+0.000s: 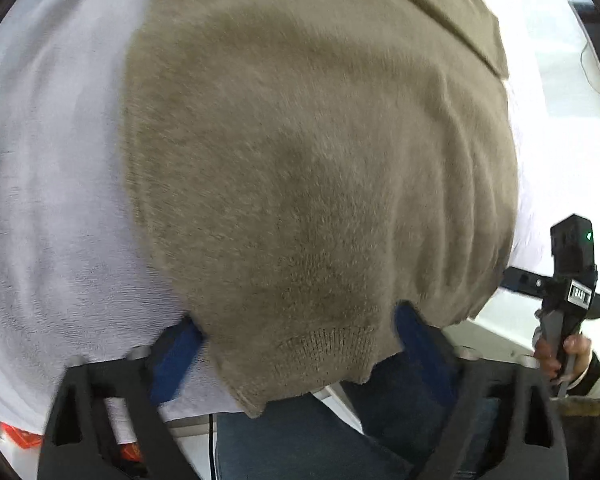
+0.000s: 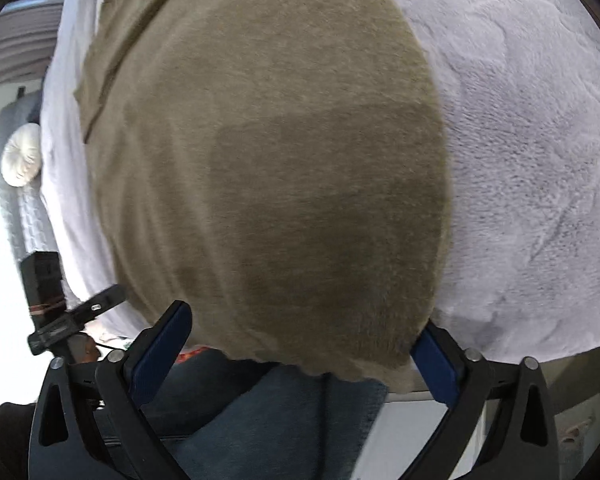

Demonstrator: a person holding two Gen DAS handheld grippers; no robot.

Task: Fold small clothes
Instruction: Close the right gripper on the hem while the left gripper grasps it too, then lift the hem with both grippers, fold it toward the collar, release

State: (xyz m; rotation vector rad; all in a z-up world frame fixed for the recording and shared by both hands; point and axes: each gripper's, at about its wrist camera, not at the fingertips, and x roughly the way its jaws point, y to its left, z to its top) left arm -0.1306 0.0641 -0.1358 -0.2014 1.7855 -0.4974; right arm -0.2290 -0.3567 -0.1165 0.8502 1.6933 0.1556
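Observation:
A tan knit sweater [image 1: 300, 160] lies spread on a white fleece blanket [image 1: 52, 200], its ribbed hem hanging over the near edge. My left gripper [image 1: 298, 314] is open, its blue pads [image 1: 180, 344] standing wide on either side of the hem without pressing it. In the right wrist view the same sweater [image 2: 280, 180] fills the middle. My right gripper [image 2: 302, 318] is open too, and the hem's edge drapes between its blue pads [image 2: 434, 356]. The fingertips of both are partly hidden under the fabric.
The blanket [image 2: 520, 160] reaches far to the right of the sweater. A person's jeans [image 2: 280, 420] are just below the hem. A hand holds the right tool's black housing [image 1: 572, 280] at the right. A round white cushion [image 2: 20, 156] lies at the far left.

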